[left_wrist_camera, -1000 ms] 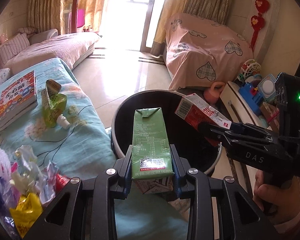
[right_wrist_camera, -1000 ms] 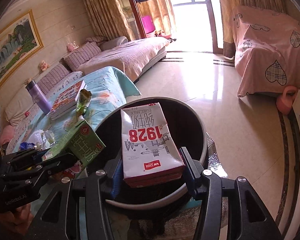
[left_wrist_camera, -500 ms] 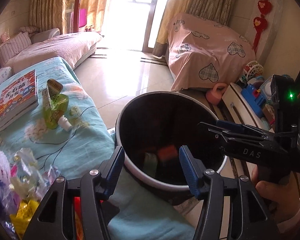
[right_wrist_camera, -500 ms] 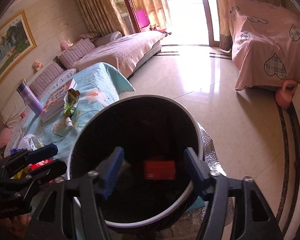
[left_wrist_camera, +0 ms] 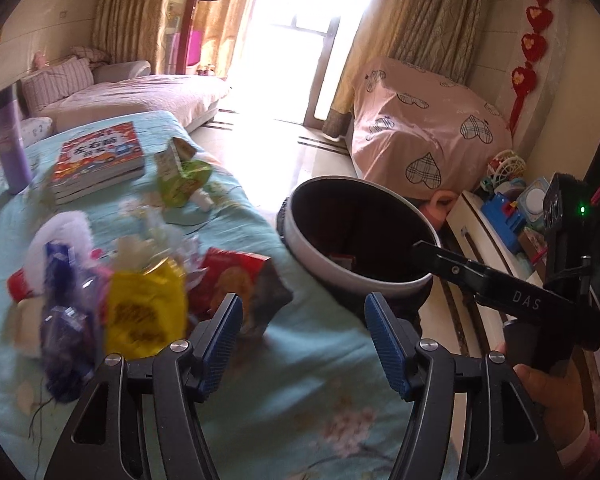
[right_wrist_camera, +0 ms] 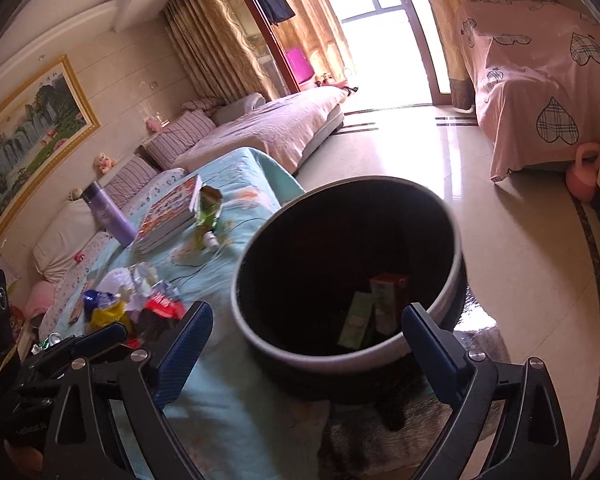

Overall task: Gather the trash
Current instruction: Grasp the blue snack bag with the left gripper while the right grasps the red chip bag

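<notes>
A round dark bin with a white rim [left_wrist_camera: 396, 280] [right_wrist_camera: 260, 344] stands beside the table. A green carton [right_wrist_camera: 356, 320] and a red carton [right_wrist_camera: 388, 292] lie inside it. My left gripper [left_wrist_camera: 304, 340] is open and empty, low over the light blue tablecloth [left_wrist_camera: 260, 400], just right of a pile of wrappers [left_wrist_camera: 140, 300] with a yellow bag and a red packet [left_wrist_camera: 236, 280]. My right gripper [right_wrist_camera: 304, 356] is open and empty at the bin's near rim; it also shows in the left wrist view [left_wrist_camera: 428, 250]. A green pouch [left_wrist_camera: 180, 176] lies farther back.
A book [left_wrist_camera: 100, 160] and a purple bottle [left_wrist_camera: 10, 148] stand on the table's far part. A sofa [right_wrist_camera: 268, 128] lies behind. A pink-covered piece of furniture [left_wrist_camera: 428, 148], a pink kettlebell [right_wrist_camera: 584, 176] and a toy shelf [left_wrist_camera: 508, 216] are to the right.
Both grippers opened and dropped the green and red cartons into the bin. The left gripper then swung left toward the wrapper pile; the right drew back from over the bin.
</notes>
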A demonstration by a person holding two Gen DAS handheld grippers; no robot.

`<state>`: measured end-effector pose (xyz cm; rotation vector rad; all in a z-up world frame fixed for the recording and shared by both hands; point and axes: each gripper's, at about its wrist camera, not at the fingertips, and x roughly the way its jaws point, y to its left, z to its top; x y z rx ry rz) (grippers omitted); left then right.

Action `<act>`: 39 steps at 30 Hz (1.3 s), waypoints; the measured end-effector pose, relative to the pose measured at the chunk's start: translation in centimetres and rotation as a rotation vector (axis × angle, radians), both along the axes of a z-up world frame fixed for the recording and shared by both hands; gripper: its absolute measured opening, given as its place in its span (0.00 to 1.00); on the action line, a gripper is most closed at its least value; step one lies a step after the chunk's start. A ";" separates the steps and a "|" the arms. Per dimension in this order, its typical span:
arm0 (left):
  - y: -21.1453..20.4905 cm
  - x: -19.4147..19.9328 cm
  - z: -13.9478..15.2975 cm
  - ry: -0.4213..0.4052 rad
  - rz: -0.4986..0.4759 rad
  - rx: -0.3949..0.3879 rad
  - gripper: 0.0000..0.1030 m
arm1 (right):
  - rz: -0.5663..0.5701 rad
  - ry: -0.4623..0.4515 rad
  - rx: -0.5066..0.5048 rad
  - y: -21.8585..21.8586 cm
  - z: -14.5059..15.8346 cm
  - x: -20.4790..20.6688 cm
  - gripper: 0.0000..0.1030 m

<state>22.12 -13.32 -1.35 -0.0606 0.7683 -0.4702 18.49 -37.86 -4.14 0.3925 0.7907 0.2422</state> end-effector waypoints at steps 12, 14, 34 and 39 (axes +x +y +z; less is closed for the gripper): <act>6.3 -5.8 0.0 0.022 0.117 -0.023 0.61 | 0.043 0.014 0.042 4.3 -1.1 -2.2 0.94; 7.0 -6.8 0.0 0.021 0.134 -0.018 0.61 | 0.059 0.016 0.039 5.1 -1.1 -2.2 0.94; 10.5 -5.4 0.3 0.047 0.293 -0.011 0.59 | 0.179 0.033 0.001 10.8 -2.1 0.9 0.74; 10.0 -3.4 -0.6 0.081 0.269 0.003 0.33 | 0.211 0.079 -0.019 12.0 -3.4 2.6 0.40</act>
